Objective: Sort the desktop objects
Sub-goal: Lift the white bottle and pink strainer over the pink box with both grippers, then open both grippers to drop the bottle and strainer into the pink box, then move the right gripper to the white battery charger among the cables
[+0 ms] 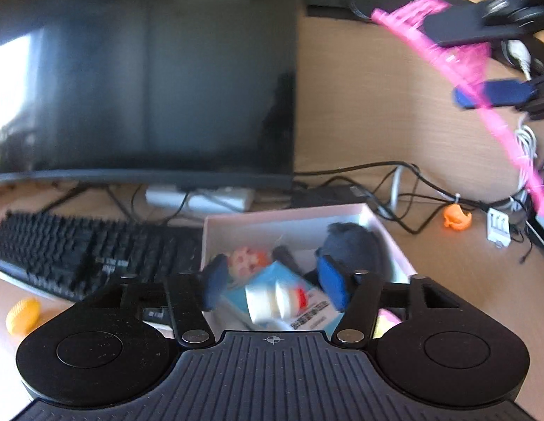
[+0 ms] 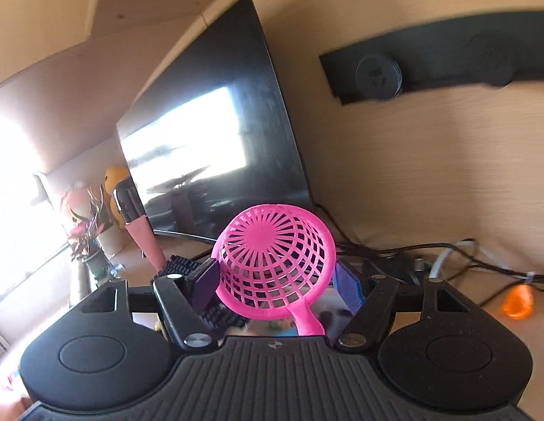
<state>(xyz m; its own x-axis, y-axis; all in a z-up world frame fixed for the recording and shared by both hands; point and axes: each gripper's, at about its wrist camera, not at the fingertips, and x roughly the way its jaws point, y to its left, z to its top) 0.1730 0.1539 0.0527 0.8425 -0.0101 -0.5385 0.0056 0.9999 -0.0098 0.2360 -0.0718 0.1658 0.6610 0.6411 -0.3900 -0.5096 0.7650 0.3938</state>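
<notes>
A: Fingers of the left gripper (image 1: 275, 286) stand part open above the pink box (image 1: 387, 226), gripping nothing. A white bottle (image 1: 272, 301) lies blurred between them, on the blue carton (image 1: 236, 296) in the box; pads clear of it.

B: Other box contents?

A: Dark plush toy (image 1: 352, 242) toward the far right corner of the box, a round spotted orange-and-white item (image 1: 245, 258) left of it. Too blurred to name further.

B: Right gripper (image 2: 277, 284)?

A: Fingers held fairly wide, closed on the pink mesh strainer (image 2: 272, 259). Bowl between the pads, bottom facing the camera, handle running back toward the gripper body. In the left wrist view the strainer is well above the box, to its upper right, clear of the desk (image 1: 447, 256).

B: Around the box?

A: Keyboard (image 1: 79, 249) just left of the box, monitor (image 1: 149, 70) behind it. Orange figure (image 1: 456, 215) right of the box among cables. Yellow oval object (image 1: 22, 315) on the desk, left of the box, nearer than the keyboard.
</notes>
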